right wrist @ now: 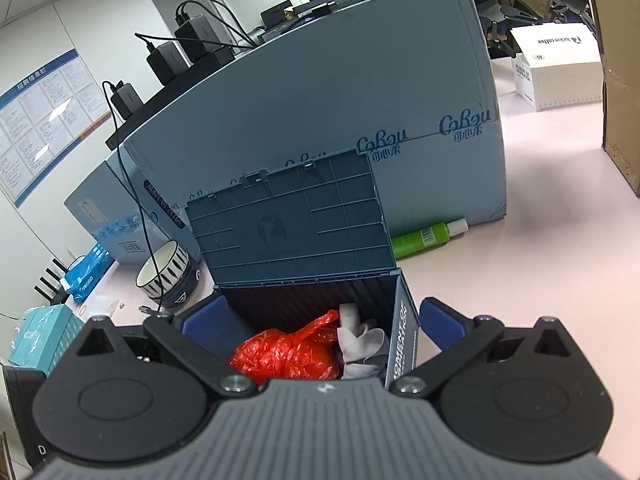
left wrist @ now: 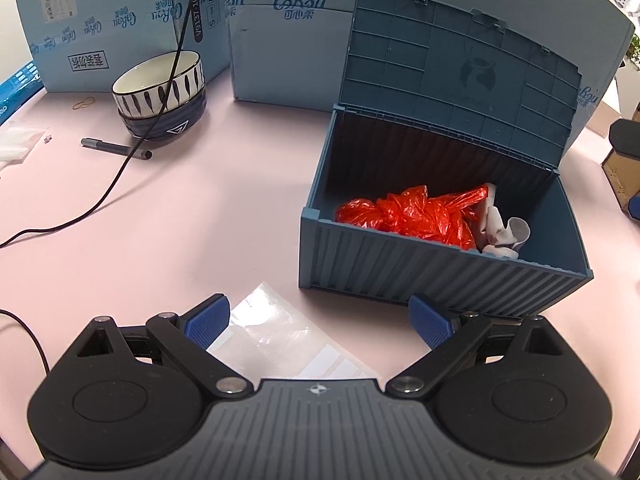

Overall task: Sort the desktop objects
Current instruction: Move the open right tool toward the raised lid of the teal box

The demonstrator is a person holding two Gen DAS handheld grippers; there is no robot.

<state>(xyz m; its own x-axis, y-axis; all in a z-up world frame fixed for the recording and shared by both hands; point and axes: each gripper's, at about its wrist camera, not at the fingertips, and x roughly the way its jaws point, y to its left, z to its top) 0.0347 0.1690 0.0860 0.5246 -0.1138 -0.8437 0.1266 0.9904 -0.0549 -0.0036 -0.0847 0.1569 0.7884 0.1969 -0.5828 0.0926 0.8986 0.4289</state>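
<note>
A blue container-style box (left wrist: 432, 276) stands on the pink desk with its lid (left wrist: 460, 68) raised. Inside lie a crumpled red plastic bag (left wrist: 412, 216) and grey-white cloth (left wrist: 502, 232). My left gripper (left wrist: 320, 322) is open and empty, just in front of the box, above a clear plastic sleeve (left wrist: 280, 332). My right gripper (right wrist: 322, 322) is open and empty, hovering over the box (right wrist: 402, 344), with the red bag (right wrist: 288, 354) and cloth (right wrist: 360, 344) between its fingers. A grey pen (left wrist: 116, 148) lies at the left.
Stacked bowls (left wrist: 160, 92) stand at the back left with a black cable (left wrist: 120, 176) draped over them. A rubber band (left wrist: 83, 102) lies near them. Blue cartons (left wrist: 280, 28) wall the back. A green bottle (right wrist: 426, 237) lies behind the box. A white box (right wrist: 560, 72) stands far right.
</note>
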